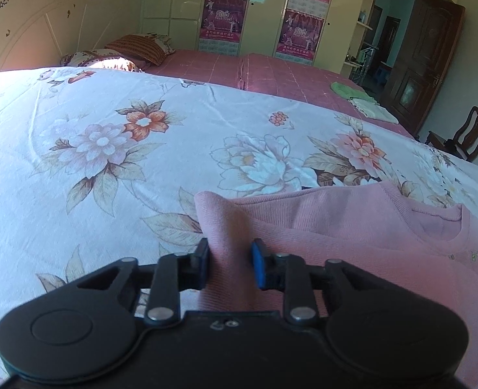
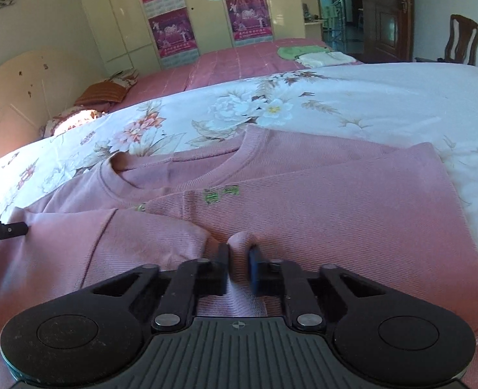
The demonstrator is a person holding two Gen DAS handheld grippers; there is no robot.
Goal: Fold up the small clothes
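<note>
On the bed's white floral sheet (image 1: 115,168), a pink ribbed knit top (image 2: 336,201) is lying flat, neckline facing the wardrobe. Left tongs (image 1: 230,259) are pinching a raised fold of its sleeve, fabric bunching up between the pads. Right tongs (image 2: 239,259) are squeezing a ridge of cloth near the hem, jaws nearly together. Folded green and white cloths (image 1: 362,100) are sitting well apart on the pink bedspread (image 1: 287,74).

My own housing hides the near part of the pink shirt (image 2: 336,201), and the poster (image 2: 170,35) text is too small to read.
</note>
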